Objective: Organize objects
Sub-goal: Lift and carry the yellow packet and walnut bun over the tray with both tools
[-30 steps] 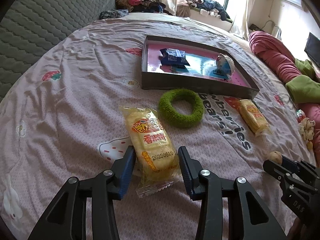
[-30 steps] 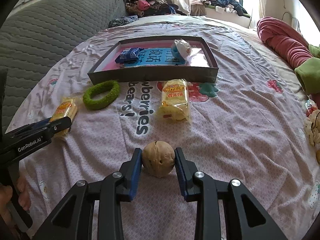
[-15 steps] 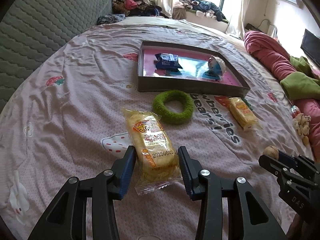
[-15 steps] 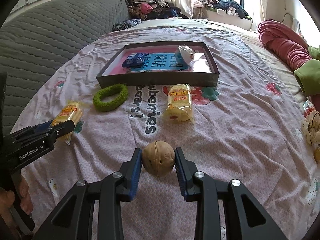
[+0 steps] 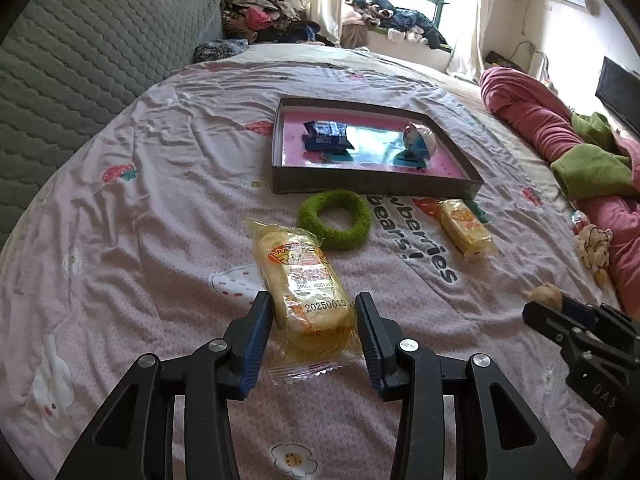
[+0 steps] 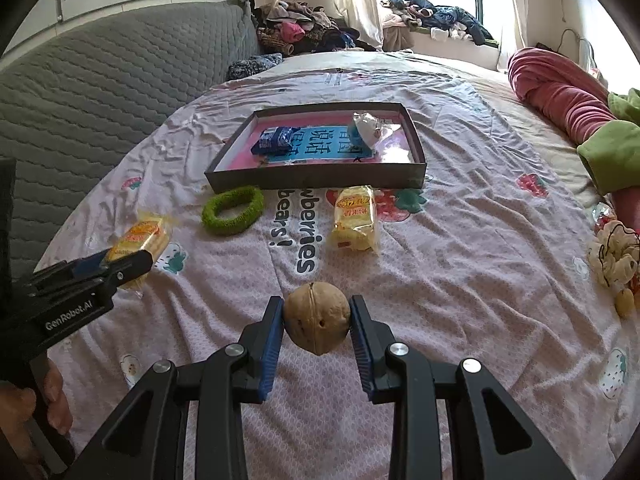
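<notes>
Carrying both loads toward the tray (image 6: 316, 176) is the step in hand, judging by how things sit. The right gripper (image 6: 317, 322) pinches a walnut (image 6: 317, 324) between its jaws, clear of the bed (image 6: 460, 280). The left gripper (image 5: 314, 322) has its jaws pinching a yellow snack pack (image 5: 304, 292) by its sides (the wrapper looks slippery). Best to keep both grips firm, clear the tray's near wall, and set each thing on bare pink floor, away from the blue packet (image 6: 276, 140).
</notes>
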